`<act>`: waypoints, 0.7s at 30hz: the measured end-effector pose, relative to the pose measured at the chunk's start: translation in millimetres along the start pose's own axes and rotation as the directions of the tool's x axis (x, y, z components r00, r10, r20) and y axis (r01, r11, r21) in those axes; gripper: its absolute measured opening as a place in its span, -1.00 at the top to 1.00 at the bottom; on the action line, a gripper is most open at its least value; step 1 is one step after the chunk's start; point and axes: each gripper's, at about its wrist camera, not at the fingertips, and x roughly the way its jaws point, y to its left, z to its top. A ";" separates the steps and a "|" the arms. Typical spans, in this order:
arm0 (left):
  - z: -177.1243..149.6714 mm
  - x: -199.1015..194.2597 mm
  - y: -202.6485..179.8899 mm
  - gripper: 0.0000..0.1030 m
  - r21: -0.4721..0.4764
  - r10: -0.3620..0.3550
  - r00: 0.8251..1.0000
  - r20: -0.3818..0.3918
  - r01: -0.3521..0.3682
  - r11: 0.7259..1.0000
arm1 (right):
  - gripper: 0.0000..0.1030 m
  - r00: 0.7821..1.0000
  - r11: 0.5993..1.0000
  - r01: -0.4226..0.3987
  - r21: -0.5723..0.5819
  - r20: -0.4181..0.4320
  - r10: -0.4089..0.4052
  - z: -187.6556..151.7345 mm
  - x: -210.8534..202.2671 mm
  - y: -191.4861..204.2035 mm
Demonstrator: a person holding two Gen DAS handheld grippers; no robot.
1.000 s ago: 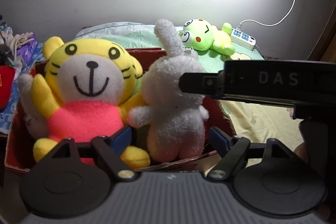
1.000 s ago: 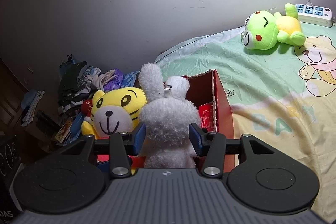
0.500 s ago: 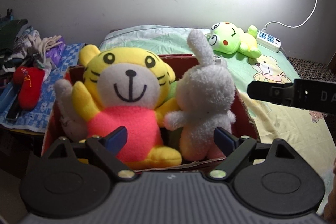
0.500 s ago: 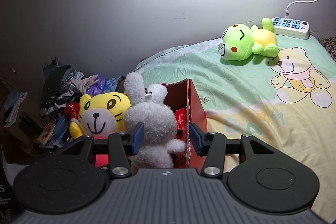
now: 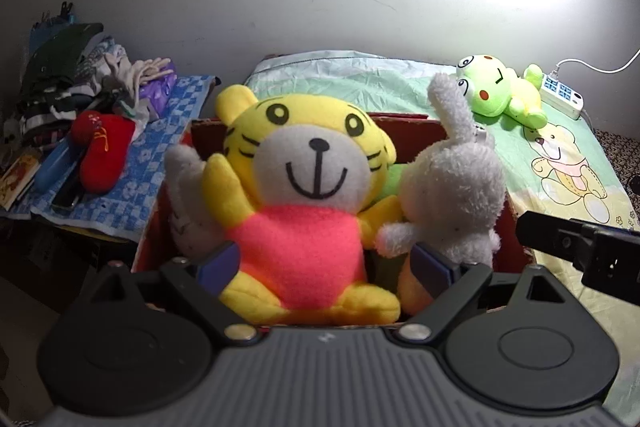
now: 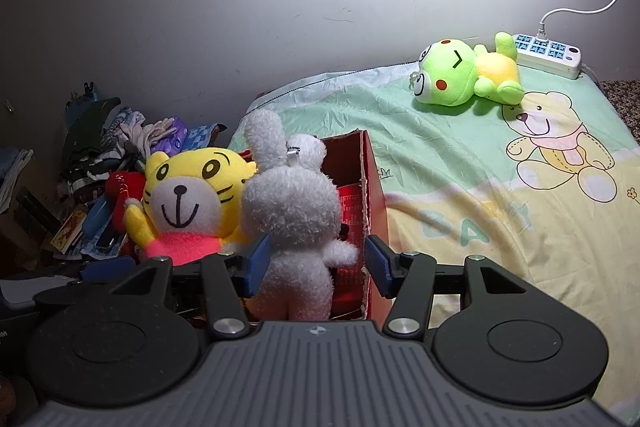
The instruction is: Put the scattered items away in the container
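One red box (image 5: 404, 125) on the bed, holding one yellow tiger plush (image 5: 304, 187), one white rabbit plush (image 6: 292, 211), one more pale plush (image 5: 184, 195) at the far side. One green frog plush (image 6: 464, 75) loose on the sheet (image 6: 460, 187), by one power strip (image 6: 548, 53). Left gripper (image 5: 326, 263) and right gripper (image 6: 316, 261): jaws just widened, parted, gripping nothing.

Fuzzy plush tiger (image 5: 304, 187) and rabbit (image 6: 292, 211), red cardboard box (image 6: 374, 187) — matt
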 end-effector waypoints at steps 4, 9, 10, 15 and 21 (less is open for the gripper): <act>1.9 -4.0 0.4 -0.81 -0.002 0.029 1.000 0.008 -0.029 1.000 | -0.11 1.000 1.000 0.005 -0.008 -0.003 -0.005 -0.1 -0.9 4.5; 7.3 -11.6 5.7 -0.86 -0.015 0.043 0.999 0.029 -0.042 0.999 | -0.12 1.000 1.000 0.001 -0.018 -0.006 -0.001 0.7 -0.4 9.4; 7.8 -12.3 6.3 -0.87 -0.015 0.049 0.998 0.032 -0.049 0.999 | -0.12 1.000 1.000 0.000 -0.020 -0.008 0.000 0.7 0.2 10.5; 8.2 -10.9 10.6 -0.87 -0.031 0.064 0.998 0.022 -0.064 0.997 | -0.12 1.000 1.000 -0.001 -0.030 -0.019 0.001 0.5 3.7 14.3; 7.5 -6.9 11.6 -0.89 -0.028 0.089 0.996 0.007 -0.089 0.996 | -0.14 0.999 0.999 0.000 -0.045 -0.035 -0.001 0.5 6.7 18.6</act>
